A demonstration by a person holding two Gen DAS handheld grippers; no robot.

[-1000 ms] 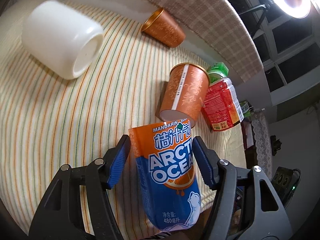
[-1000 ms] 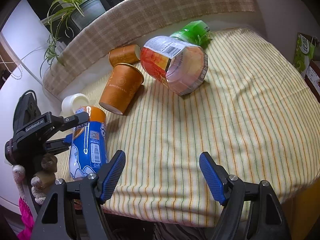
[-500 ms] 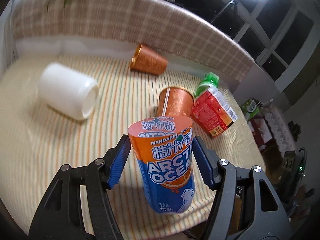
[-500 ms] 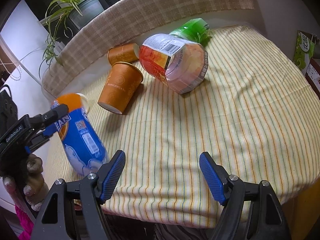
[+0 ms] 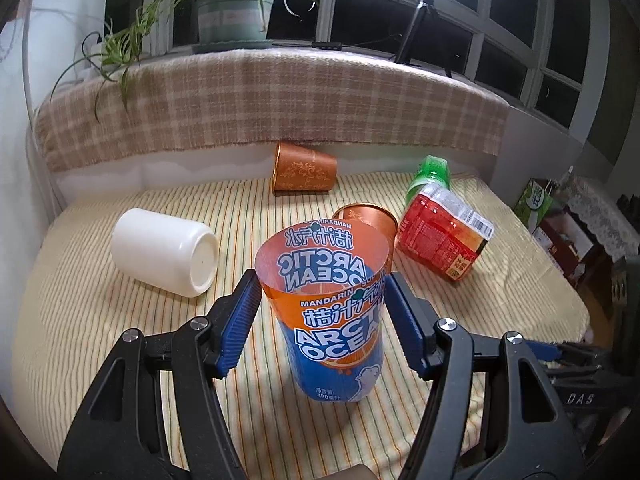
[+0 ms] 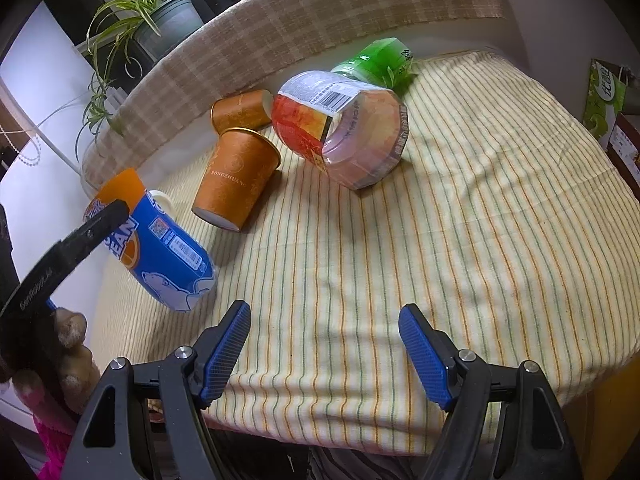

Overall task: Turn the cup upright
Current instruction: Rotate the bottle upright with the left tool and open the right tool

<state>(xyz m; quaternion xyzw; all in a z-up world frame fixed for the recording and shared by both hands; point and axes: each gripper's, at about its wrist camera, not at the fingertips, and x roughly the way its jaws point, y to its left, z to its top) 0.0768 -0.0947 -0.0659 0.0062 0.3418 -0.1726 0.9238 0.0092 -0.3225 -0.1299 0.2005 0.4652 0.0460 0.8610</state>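
Note:
My left gripper (image 5: 322,320) is shut on the orange-and-blue Arctic Ocean cup (image 5: 332,316). The cup stands mouth up with its base on the striped cloth. In the right wrist view the same cup (image 6: 160,248) appears at the left, leaning, with the left gripper's black finger across it. My right gripper (image 6: 324,350) is open and empty above the table's near edge. A white cup (image 5: 166,252), two brown paper cups (image 5: 304,168) (image 6: 236,176) and a red-labelled cut bottle cup (image 6: 344,128) lie on their sides.
A green cup (image 6: 376,62) lies behind the red-labelled one. The striped tablecloth (image 6: 480,220) ends at a checked cloth-covered ledge (image 5: 260,100) at the back. A potted plant (image 5: 232,12) stands on the sill. Boxes (image 5: 560,224) sit beyond the right edge.
My left gripper has turned the Arctic Ocean cup from mouth-down tilt to mouth-up and brought its base onto the cloth. The right gripper has not moved.

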